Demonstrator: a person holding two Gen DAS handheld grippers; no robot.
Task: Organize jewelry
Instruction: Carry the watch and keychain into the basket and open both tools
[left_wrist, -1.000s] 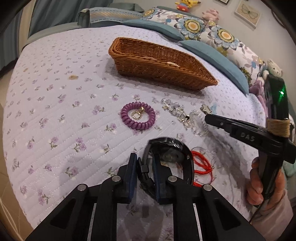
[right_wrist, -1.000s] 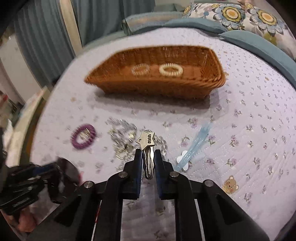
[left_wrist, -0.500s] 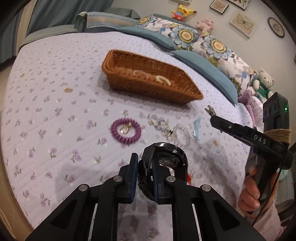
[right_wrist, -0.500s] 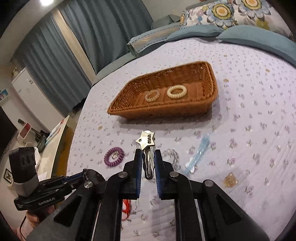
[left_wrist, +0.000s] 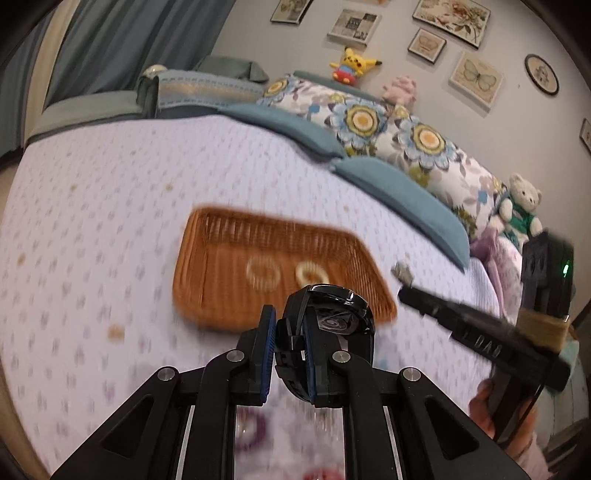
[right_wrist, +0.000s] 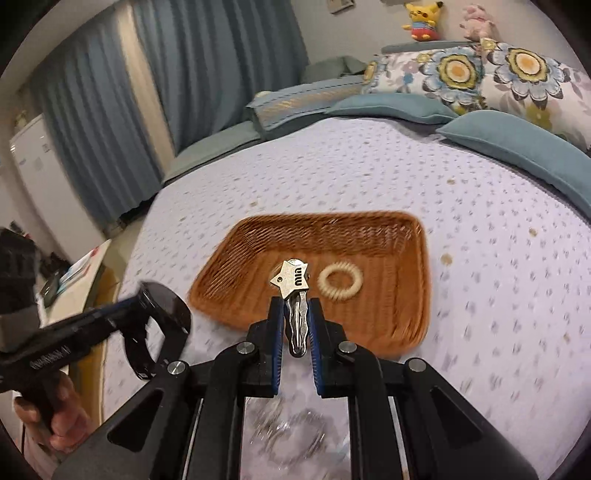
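Both pieces carried toward the basket (right_wrist: 399, 229).
Left gripper (left_wrist: 289, 345) clamps the black watch (left_wrist: 334, 314); right gripper (right_wrist: 295, 325) pinches the star hair clip (right_wrist: 293, 280), ready to drop in.

A home bedroom

A bed (left_wrist: 110, 192) with lilac floral quilt and flowered pillows (left_wrist: 388, 125); plush toys (left_wrist: 352, 64) on the headboard; framed pictures (left_wrist: 474, 79) on the wall; blue curtains (right_wrist: 207, 74).

Each gripper, the left gripper (left_wrist: 289, 354) and the right gripper (right_wrist: 296, 339), has a matte black frame with triangular cut-outs and round silver screws at the linkage pivots. Blue pads line the jaws. The side arms carry white lettering. The right unit's handle has tan twine wrapping and a green indicator light. A pale pink sleeve (left_wrist: 532, 456) is visible.
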